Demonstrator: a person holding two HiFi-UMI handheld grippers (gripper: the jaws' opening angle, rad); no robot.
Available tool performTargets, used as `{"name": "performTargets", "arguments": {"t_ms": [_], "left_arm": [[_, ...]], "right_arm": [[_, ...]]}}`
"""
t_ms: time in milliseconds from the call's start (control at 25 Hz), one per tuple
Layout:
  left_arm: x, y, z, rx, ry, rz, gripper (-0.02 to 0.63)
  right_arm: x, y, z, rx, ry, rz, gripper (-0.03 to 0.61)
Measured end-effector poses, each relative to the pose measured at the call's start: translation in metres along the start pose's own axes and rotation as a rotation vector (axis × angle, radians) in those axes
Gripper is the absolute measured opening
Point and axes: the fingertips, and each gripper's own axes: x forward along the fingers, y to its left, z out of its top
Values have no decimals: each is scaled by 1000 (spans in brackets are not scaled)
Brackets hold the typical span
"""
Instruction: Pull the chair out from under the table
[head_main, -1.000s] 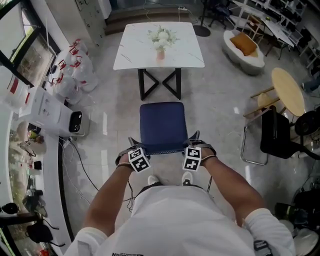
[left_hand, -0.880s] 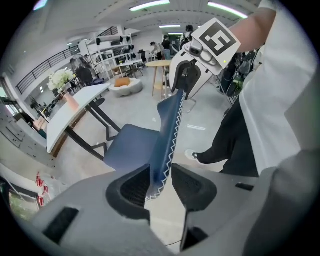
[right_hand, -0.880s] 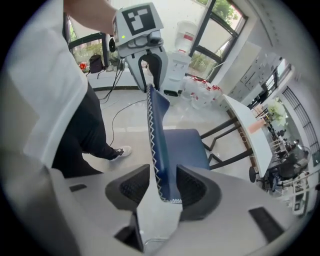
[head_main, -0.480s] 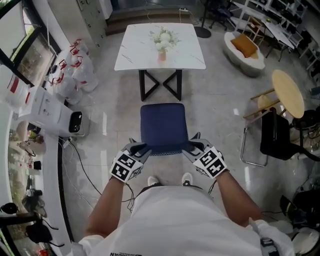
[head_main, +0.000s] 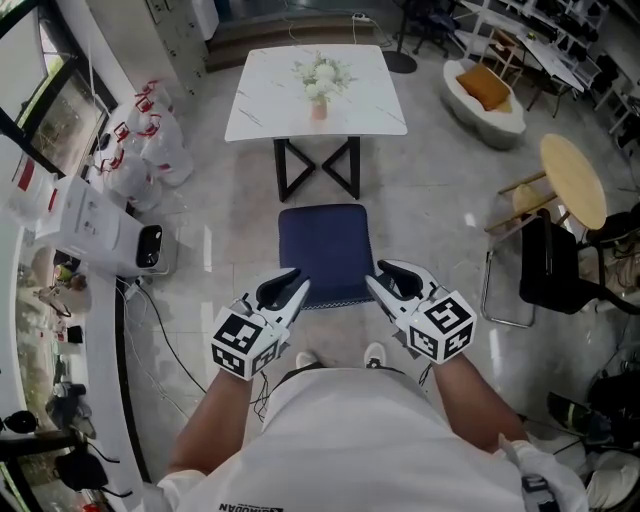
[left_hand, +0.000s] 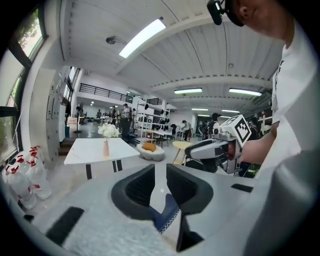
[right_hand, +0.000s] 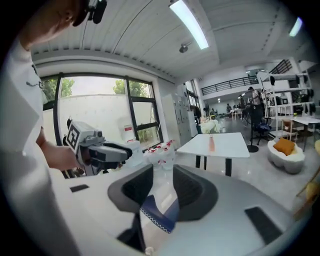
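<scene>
Left gripper (head_main: 287, 290) and right gripper (head_main: 390, 284) hover over the blue chair's (head_main: 325, 250) near edge. Both sets of jaws have just been closing, left to a slim gap, right wider, both empty. The chair stands clear of the white worktop (head_main: 265, 105).

Both forearms (head_main: 208, 420) reach forward, side by side. The left gripper (head_main: 291, 291) and right gripper (head_main: 384, 284) point ahead and slightly down, their tips angled toward each other and their marker cubes (head_main: 243, 343) nearest the wrists. Each gripper's jaws have just been closing but stand apart, pressing on nothing, with a clear gap between the pads.
</scene>
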Motion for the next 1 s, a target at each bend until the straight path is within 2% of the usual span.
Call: {"name": "performTargets", "arguments": {"t_ms": [320,600,720,1000], "left_arm": [[-8,-5,24,-7,-73,-2,71],[-15,5,31,-25,-108,43,31],[-17,7,29,-32,-111,60,8],[-17,3,22,-20,-94,70,6]], "right_arm": [[-11,6,28,18,-90,-5,116],[-17,14,44,40,-171,4,7],[-19,16,44,29,-179,7,6],[-21,16,37,0,-168,-14,5]]}}
